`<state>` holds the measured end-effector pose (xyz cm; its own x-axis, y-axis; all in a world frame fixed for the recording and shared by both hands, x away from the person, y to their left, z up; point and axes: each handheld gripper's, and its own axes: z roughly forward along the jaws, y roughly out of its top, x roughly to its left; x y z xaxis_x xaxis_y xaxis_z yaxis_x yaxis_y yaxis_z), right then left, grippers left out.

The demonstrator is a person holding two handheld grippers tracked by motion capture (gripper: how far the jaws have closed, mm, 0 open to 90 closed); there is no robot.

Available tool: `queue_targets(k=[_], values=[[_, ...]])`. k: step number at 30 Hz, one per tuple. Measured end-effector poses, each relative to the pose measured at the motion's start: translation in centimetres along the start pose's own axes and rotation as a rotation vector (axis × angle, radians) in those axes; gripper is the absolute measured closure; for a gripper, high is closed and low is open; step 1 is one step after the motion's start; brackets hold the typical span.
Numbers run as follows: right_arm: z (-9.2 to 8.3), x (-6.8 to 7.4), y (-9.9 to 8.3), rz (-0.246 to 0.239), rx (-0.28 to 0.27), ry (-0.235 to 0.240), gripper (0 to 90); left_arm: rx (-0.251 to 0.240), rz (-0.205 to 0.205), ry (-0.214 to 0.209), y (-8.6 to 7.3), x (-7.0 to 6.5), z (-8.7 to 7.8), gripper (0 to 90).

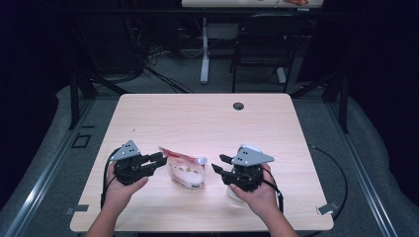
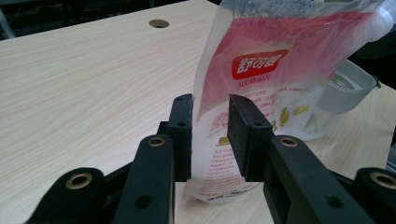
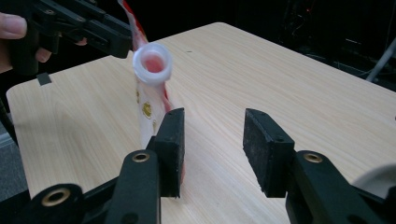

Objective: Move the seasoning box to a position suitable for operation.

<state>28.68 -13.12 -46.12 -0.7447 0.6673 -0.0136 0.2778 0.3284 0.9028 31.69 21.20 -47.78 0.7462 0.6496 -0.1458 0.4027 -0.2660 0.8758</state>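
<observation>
The pouch [image 1: 187, 170] stands upright on the surface [image 1: 207, 118] between both hands, the left tongs [image 2: 210, 135] clamped on its edge. The right tongs [image 3: 212, 151] gape apart, empty, near its open spout [image 3: 152, 63]; the grey container [image 2: 348, 88] behind looks unfilled, so pouring likely remains.

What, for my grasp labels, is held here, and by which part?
It cannot be told: the left gripper straddles one edge of the red pouch, but a gap shows. The right gripper is open and empty.
</observation>
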Motion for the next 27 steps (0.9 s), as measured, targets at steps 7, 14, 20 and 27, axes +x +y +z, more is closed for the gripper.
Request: queue_targets(k=[7, 14, 20, 27], values=[[0.9, 0.6, 0.7, -0.017, -0.006, 0.031, 59.3, 0.002, 0.003, -0.001, 0.0, -0.1, -0.2, 74.3], [1.6, 1.3, 0.9, -0.043, 0.006, 0.050, 60.1, -0.005, 0.002, -0.007, -0.2, -0.2, -0.4, 77.4], [2.1, 1.6, 1.2, -0.067, 0.008, 0.070, 68.2, -0.006, 0.004, -0.012, -0.2, -0.3, -0.5, 79.5], [2.2, 1.8, 1.5, -0.093, 0.025, 0.078, 73.0, -0.001, -0.002, -0.023, -0.2, -0.2, -0.6, 85.0]])
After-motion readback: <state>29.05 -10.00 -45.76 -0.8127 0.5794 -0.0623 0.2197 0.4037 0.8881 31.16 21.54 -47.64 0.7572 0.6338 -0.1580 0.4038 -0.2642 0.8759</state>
